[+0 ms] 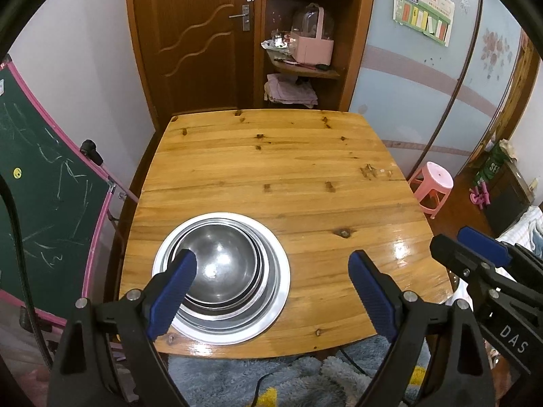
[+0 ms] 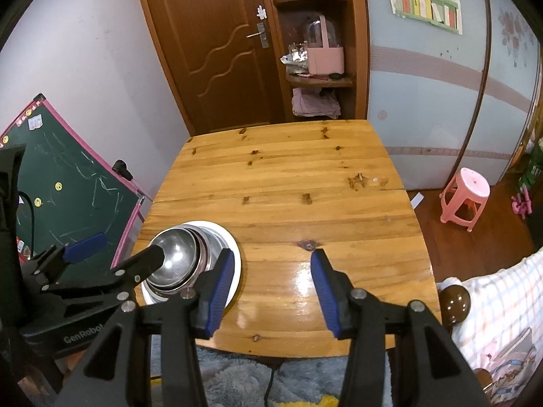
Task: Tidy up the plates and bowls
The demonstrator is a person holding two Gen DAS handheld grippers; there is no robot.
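Several steel bowls (image 1: 220, 264) sit nested on a white plate (image 1: 278, 288) near the front left of the wooden table (image 1: 271, 169). The same stack (image 2: 180, 257) and plate (image 2: 234, 254) show in the right wrist view. My left gripper (image 1: 271, 271) is open and empty, its left finger over the bowls' near rim; it also shows in the right wrist view (image 2: 118, 247). My right gripper (image 2: 271, 271) is open and empty over the table's front, just right of the plate; it also shows in the left wrist view (image 1: 471, 240).
A green chalkboard (image 1: 44, 203) stands left of the table. A pink stool (image 1: 434, 183) stands on the floor to the right. A door and a corner shelf (image 1: 302, 61) are behind the table. A grey shaggy rug (image 1: 254, 380) lies below the front edge.
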